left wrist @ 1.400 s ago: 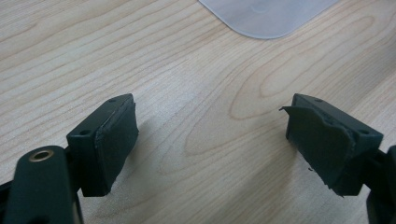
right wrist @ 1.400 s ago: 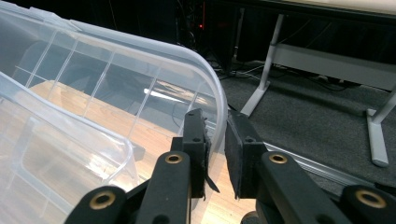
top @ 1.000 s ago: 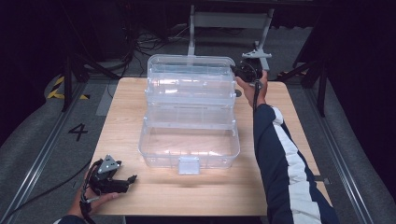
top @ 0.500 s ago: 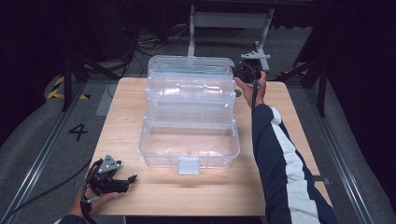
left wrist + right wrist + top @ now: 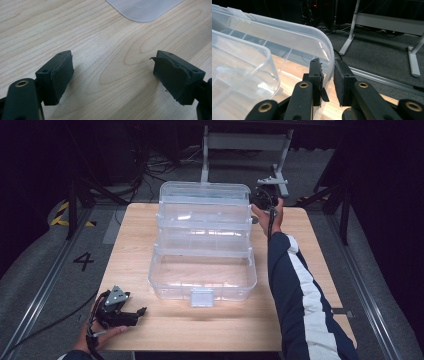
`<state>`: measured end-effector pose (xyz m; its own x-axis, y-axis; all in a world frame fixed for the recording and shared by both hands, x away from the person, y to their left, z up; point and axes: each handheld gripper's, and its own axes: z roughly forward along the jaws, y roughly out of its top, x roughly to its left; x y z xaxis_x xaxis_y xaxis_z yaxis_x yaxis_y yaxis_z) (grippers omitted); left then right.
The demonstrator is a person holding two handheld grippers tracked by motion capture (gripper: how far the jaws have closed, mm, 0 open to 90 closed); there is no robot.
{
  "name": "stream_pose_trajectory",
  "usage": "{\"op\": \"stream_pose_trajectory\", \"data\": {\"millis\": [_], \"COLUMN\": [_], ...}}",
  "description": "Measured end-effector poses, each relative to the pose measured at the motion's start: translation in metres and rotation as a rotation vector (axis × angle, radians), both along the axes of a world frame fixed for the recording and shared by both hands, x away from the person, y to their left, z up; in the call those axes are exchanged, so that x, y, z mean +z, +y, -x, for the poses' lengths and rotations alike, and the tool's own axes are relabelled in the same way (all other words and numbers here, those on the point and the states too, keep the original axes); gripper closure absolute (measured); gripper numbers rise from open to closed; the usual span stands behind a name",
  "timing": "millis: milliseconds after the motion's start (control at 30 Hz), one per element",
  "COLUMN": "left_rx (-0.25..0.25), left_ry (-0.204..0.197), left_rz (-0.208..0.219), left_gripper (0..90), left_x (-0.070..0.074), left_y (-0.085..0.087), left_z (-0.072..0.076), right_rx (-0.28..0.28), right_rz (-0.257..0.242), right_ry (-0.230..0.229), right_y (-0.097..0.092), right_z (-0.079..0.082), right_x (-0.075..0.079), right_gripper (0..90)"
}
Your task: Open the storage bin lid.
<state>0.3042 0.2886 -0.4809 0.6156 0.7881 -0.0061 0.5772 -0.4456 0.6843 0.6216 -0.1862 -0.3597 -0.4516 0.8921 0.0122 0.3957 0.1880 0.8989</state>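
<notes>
A clear plastic tiered box [image 5: 202,245] stands open in the middle of the wooden table [image 5: 300,315], its trays stepped up toward the far side. My right gripper [image 5: 262,197] is at the box's far right corner. In the right gripper view its jaws [image 5: 327,72] are shut on the curved rim of the back section [image 5: 294,37], next to a clear tray [image 5: 242,65]. My left gripper [image 5: 139,314] rests near the table's front left corner. It is open [image 5: 113,72] over bare wood with nothing between its pads. A corner of the box [image 5: 145,8] lies ahead of it.
A white metal stand [image 5: 245,142] and cables sit on the dark floor beyond the table's far edge. A floor rail [image 5: 40,295] runs along the left side. Bare wood lies left, right and in front of the box.
</notes>
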Motion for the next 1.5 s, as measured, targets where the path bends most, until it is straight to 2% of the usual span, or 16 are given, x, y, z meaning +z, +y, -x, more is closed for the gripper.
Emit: {"op": "stream_pose_trajectory", "data": {"millis": [100,167,233,333,767,1333,1433,1467,1500], "left_rx": [0.000,0.000,0.000,-0.004,-0.005,-0.006,-0.006,-0.004,-0.004], "left_ry": [0.000,0.002,0.003,-0.004,-0.004,0.001,-0.001,0.000,0.000], "left_rz": [0.000,0.002,0.004,-0.003,-0.002,0.000,0.002,0.001,0.001], "left_gripper": [16.9,16.9,16.9,17.1,17.1,17.0,17.0,17.0,17.0], "left_x": [0.000,0.000,0.000,0.000,0.000,0.000,0.000,0.000,0.000], "left_y": [0.000,0.000,0.000,0.000,0.000,0.000,0.000,0.000,0.000], "left_z": [0.000,0.000,0.000,-0.001,-0.001,-0.001,-0.001,-0.001,-0.001], "right_rx": [-0.002,-0.003,0.023,0.030,0.054,0.105,0.105,0.100,0.101], "right_rz": [0.014,0.045,0.003,0.039,0.071,0.141,0.164,0.201,0.203], "right_ry": [0.004,0.032,0.028,0.029,0.027,-0.018,-0.021,-0.029,-0.029], "right_y": [0.001,0.001,-0.001,0.001,0.000,-0.021,-0.024,-0.026,-0.028], "right_z": [-0.001,-0.002,-0.001,0.000,0.006,0.039,0.042,0.047,0.049], "right_x": [-0.001,-0.005,-0.007,-0.007,-0.001,0.017,0.019,0.021,0.022], "right_gripper": [76.3,79.6,81.6,81.6,77.9,67.6,64.1,59.8,59.6]}}
